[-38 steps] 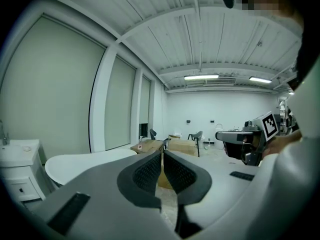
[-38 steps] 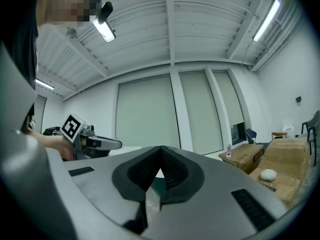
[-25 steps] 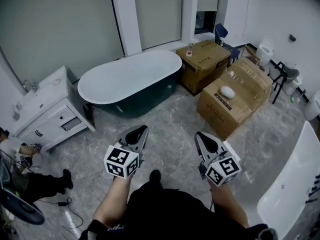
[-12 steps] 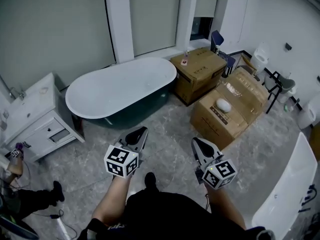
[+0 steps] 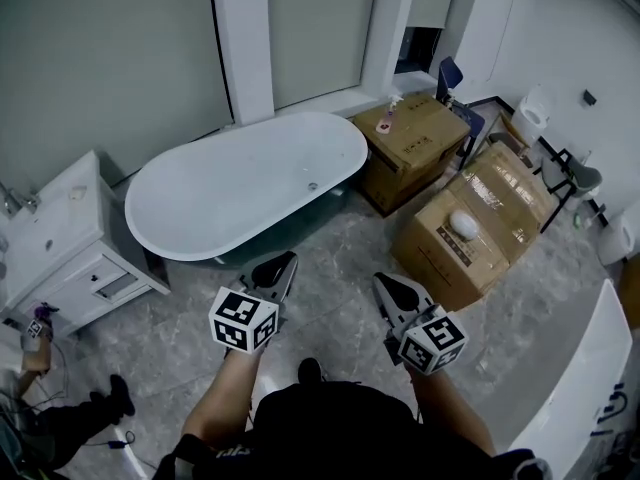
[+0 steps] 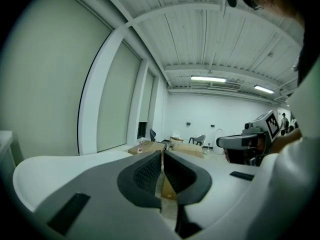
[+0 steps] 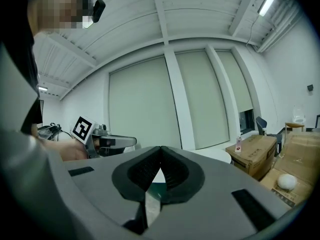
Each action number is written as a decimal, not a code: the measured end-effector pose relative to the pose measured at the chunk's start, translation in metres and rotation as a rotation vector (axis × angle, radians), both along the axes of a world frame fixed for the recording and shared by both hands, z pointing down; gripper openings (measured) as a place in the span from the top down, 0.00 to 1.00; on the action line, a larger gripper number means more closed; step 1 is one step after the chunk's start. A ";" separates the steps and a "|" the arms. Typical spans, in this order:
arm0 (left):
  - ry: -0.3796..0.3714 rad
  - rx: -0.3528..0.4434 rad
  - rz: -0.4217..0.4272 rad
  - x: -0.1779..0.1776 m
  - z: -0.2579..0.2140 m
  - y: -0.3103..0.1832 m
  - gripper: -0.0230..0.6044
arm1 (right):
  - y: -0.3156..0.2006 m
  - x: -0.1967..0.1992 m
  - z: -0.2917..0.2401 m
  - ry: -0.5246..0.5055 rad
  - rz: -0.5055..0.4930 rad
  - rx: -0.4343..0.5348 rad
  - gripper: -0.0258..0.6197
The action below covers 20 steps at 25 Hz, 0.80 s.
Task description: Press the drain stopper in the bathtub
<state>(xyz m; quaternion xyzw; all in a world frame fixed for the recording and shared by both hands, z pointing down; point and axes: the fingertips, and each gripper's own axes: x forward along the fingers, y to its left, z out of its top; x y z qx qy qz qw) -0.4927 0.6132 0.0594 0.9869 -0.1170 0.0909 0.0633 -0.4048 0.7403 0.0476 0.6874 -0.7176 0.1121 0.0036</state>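
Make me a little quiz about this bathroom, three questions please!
1. True or false: the left gripper is touching the drain stopper.
2. What does the small bottle stand on? A: a cardboard box. B: the sink cabinet. C: the floor.
3. Fill in the word: the fingers of the right gripper are pressed ____.

Key: 1 false, it is held over the floor, apart from the tub. 2 A. 3 together.
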 end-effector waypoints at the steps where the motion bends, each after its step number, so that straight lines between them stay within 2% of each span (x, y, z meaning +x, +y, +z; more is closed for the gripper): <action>1: 0.001 0.003 0.003 0.003 0.000 -0.009 0.92 | -0.009 0.001 0.001 0.005 -0.007 -0.005 0.94; 6: 0.020 -0.021 -0.021 0.009 0.003 -0.042 0.92 | -0.037 0.013 0.008 0.005 -0.006 -0.056 0.94; 13: -0.005 -0.060 -0.040 0.032 0.023 -0.069 0.92 | -0.071 0.047 0.019 -0.004 -0.025 -0.079 0.94; 17: -0.037 -0.055 -0.056 0.063 0.030 -0.086 0.92 | -0.093 0.088 0.027 -0.028 -0.036 -0.068 0.94; 20: -0.054 -0.046 -0.075 0.103 0.033 -0.106 0.92 | -0.114 0.135 0.031 -0.043 -0.046 -0.055 0.94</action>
